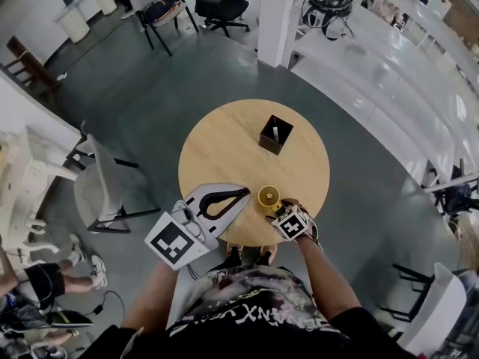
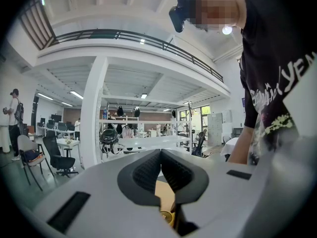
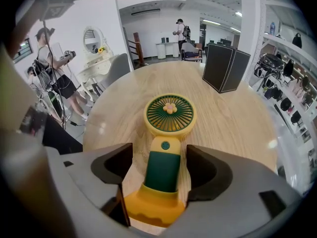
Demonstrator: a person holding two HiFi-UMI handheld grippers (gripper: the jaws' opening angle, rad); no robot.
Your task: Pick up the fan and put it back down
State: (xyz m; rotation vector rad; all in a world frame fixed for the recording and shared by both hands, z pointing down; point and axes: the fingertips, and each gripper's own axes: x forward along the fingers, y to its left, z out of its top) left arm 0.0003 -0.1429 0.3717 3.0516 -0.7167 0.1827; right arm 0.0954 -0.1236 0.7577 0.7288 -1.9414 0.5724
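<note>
A small yellow and green hand fan (image 3: 169, 114) rests on the round wooden table (image 3: 233, 118), its grille facing up; from the head view the fan (image 1: 269, 196) sits near the table's front edge. My right gripper (image 3: 159, 161) points steeply down over it. Its jaws stand open on either side of the green handle, with a gap at each pad. My left gripper (image 1: 244, 194) hovers to the left of the fan, about level, and its pads meet at the tips (image 2: 160, 151) with nothing held. A sliver of the fan (image 2: 167, 216) shows under it.
A black open box (image 1: 275, 134) stands on the table (image 1: 224, 140) beyond the fan, also seen as the black box (image 3: 225, 66). A grey chair (image 1: 101, 189) stands left of the table, a white column (image 1: 278, 13) and long white counter (image 1: 389, 73) behind. People stand at the far left.
</note>
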